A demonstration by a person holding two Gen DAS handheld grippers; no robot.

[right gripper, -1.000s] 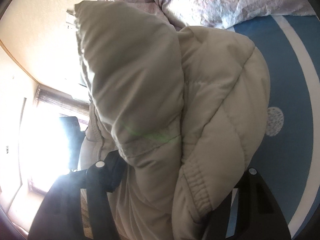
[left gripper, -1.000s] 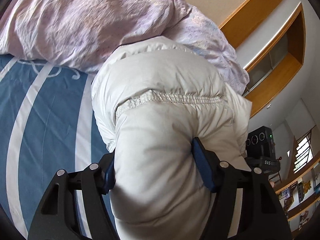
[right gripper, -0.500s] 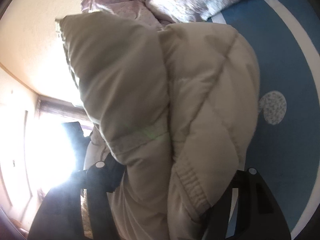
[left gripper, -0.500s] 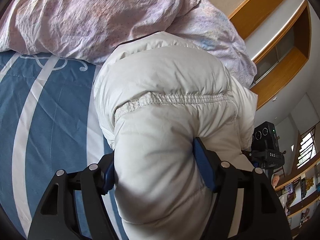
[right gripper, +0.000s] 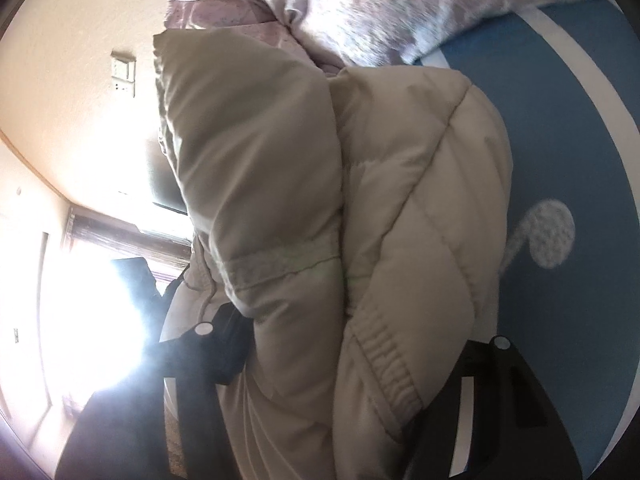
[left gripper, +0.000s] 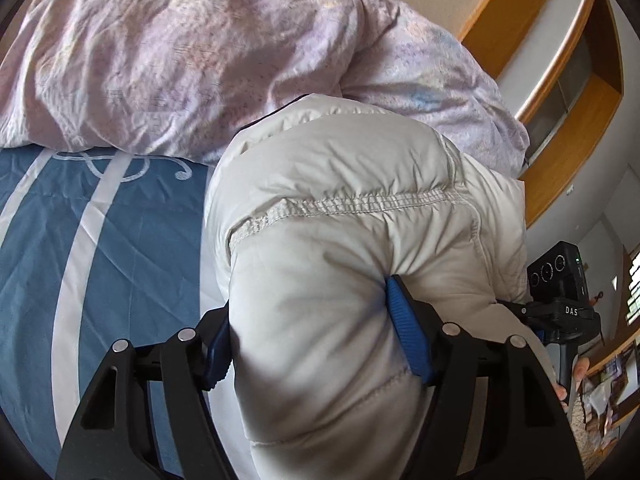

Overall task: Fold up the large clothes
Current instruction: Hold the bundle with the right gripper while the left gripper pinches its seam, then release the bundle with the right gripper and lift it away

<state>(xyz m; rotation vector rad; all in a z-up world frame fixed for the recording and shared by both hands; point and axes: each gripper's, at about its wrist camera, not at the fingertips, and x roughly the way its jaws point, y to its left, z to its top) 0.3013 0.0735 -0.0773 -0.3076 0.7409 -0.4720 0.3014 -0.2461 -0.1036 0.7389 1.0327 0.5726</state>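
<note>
Puffer jacket (left gripper: 352, 240), bunched over the blue striped bed sheet (left gripper: 100, 248), near the lilac duvet (left gripper: 180, 48); grasped by left gripper (left gripper: 316, 340) fingers; right gripper (right gripper: 352, 360) fingers closing on its thick fold.

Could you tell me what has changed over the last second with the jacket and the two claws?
The jacket has slid slightly toward the quilt, covering more of it in the right wrist view. Nothing was picked up or released: the left claw and right claw both still clamp padded folds above the blue sheet.
</note>
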